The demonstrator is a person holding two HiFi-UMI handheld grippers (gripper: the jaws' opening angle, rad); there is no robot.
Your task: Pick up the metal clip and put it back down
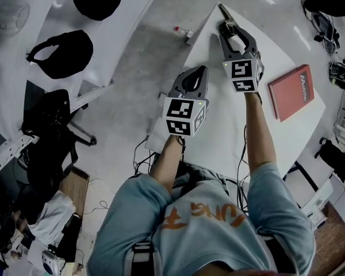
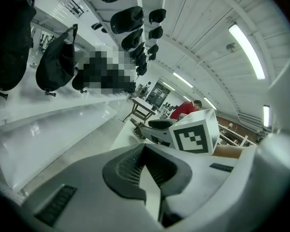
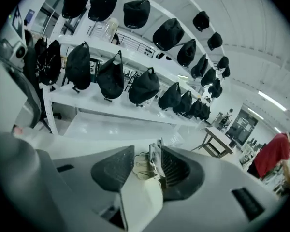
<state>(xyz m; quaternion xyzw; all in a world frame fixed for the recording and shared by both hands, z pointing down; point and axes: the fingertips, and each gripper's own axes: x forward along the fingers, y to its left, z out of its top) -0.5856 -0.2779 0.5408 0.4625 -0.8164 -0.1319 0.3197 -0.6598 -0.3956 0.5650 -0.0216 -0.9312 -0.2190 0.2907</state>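
1. The right hand-held gripper [image 3: 149, 151] had its jaws spread wide, with the small silvery metal clip [image 3: 155, 162] standing between them.
2. In the right gripper view the clip stood on edge against the ribbed dark pad on the right. A clear gap separated it from the pad on the left, so nothing was pinching it.
3. In the head view the clip showed at the far corner of the white worktop [image 1: 279, 53], poking out just past the right gripper's jaw tips. Whether it rested fully on the surface could not be told from there.
4. The left hand-held gripper [image 1: 203, 69] hovered over the near-left edge of the worktop, beside and a little behind the right one. Its jaws were pressed together at the tips, with nothing between them.
5. A flat red rectangular book [image 1: 291, 91] lay on the worktop to the right of the right forearm, well apart from the clip.
6. A small white object with a red end [image 1: 184, 33] lay on the grey floor just off the worktop's left edge.
7. Black caps [image 3: 146, 87] hung in rows along white shelving beyond the worktop.
8. A person in a red top [image 3: 274, 153] stood in the background at the right of the right gripper view.
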